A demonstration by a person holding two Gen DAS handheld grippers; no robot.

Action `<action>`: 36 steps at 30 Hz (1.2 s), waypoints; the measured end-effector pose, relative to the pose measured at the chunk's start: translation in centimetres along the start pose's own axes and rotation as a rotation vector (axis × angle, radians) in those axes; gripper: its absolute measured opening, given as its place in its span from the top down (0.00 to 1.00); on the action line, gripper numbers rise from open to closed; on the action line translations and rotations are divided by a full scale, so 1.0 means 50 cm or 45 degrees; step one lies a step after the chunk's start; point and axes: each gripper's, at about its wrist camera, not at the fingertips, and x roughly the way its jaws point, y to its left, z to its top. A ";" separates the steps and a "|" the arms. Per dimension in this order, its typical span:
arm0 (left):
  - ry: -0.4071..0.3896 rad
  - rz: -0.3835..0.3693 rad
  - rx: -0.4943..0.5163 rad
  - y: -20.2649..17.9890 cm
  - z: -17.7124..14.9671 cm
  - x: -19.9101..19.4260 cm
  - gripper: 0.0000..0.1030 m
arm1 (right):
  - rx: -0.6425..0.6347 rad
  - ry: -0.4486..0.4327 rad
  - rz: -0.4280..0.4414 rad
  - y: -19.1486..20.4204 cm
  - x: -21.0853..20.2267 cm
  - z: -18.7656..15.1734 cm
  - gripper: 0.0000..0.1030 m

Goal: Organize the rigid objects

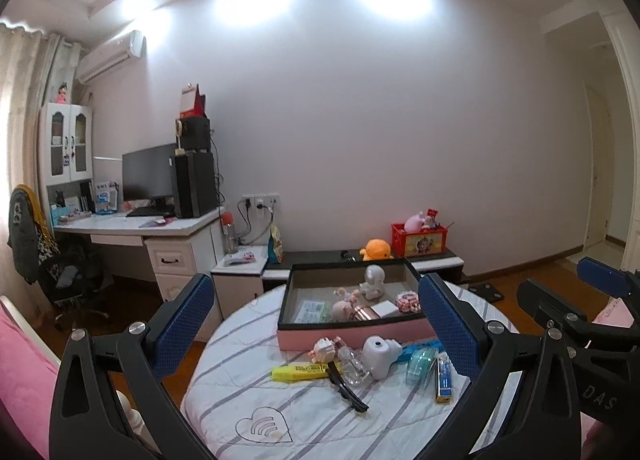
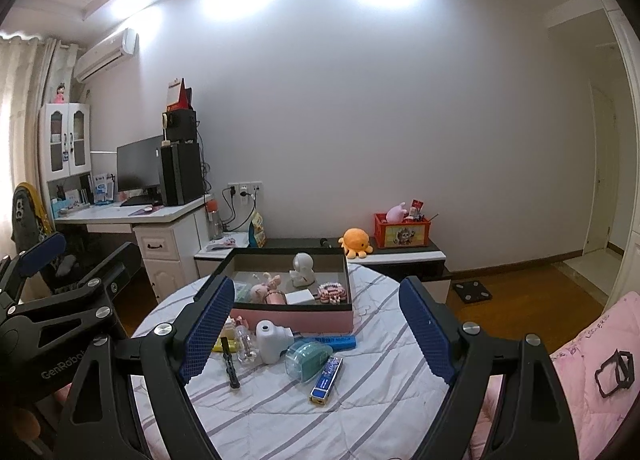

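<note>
On the round table (image 1: 248, 392), one pink box (image 1: 352, 336), two grippers' fingers (image 1: 448, 324) released.

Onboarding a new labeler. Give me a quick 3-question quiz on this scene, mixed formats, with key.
1. True or false: the white astronaut figure stands inside the pink box.
2. Which lies nearest the camera on the striped cloth? A) yellow highlighter B) blue harmonica C) teal tape dispenser
3. Fill in: both the left gripper and the right gripper have jaws that are ____ and hold nothing.

Key: 1 true; 2 B; 3 open.
</note>
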 end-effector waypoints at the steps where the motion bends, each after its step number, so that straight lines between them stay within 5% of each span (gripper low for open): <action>1: 0.018 -0.019 -0.004 0.003 -0.006 0.009 0.00 | 0.001 0.007 0.002 -0.002 0.005 -0.002 0.16; 21: 0.599 -0.043 0.004 0.013 -0.219 0.276 0.00 | 0.115 0.414 -0.006 -0.088 0.243 -0.144 0.17; 28: 0.644 -0.030 0.016 0.004 -0.237 0.325 0.00 | 0.135 0.499 -0.005 -0.103 0.301 -0.171 0.17; 36: 0.634 -0.012 0.027 0.021 -0.227 0.332 0.00 | 0.129 0.611 0.136 -0.068 0.374 -0.184 0.16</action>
